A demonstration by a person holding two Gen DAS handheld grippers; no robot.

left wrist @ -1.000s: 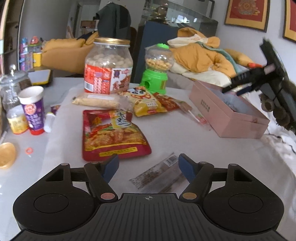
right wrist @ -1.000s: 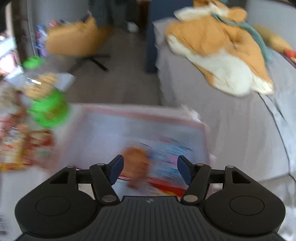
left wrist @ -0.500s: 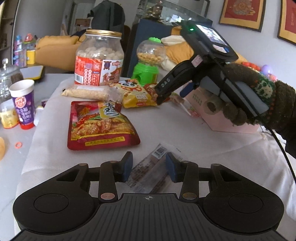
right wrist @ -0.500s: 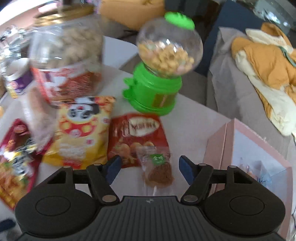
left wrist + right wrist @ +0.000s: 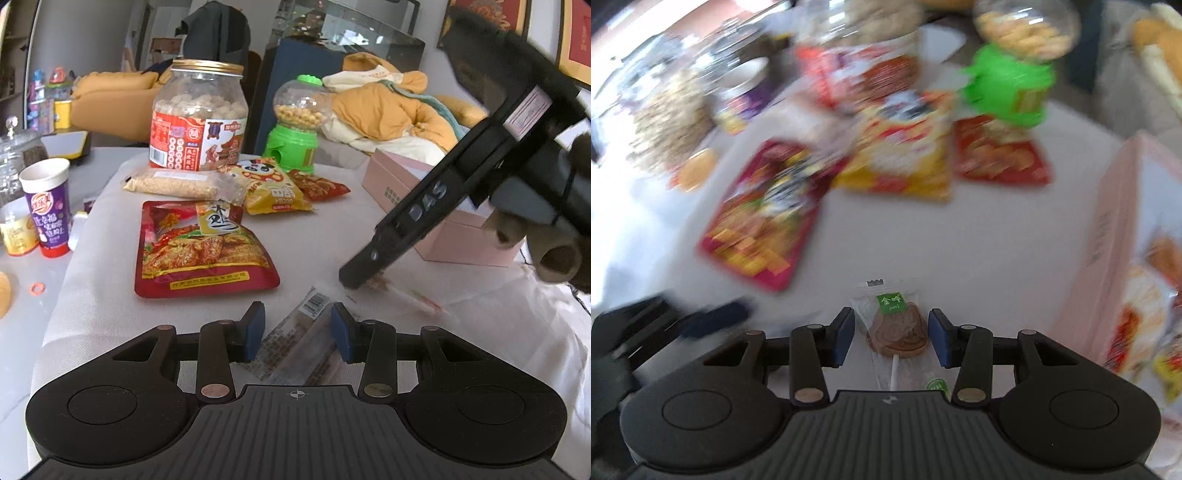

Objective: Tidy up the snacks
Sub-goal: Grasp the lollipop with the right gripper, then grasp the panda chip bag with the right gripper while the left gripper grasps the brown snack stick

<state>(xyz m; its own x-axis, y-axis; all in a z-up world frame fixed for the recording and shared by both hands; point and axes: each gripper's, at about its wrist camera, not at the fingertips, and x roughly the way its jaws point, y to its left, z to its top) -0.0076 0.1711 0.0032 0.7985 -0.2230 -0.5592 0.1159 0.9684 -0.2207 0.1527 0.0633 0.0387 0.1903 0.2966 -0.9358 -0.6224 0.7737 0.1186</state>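
Snacks scattered on white tablecloth, couch behind

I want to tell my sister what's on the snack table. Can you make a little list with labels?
Left gripper: open, around a clear wrapped snack bar
Right gripper: open, around a brown lollipop in its wrapper
Box: pink box, open, some snacks inside
Big packet: red snack bag, lying flat
Jar: tall jar of round snacks, gold lid
Toy: green candy dispenser
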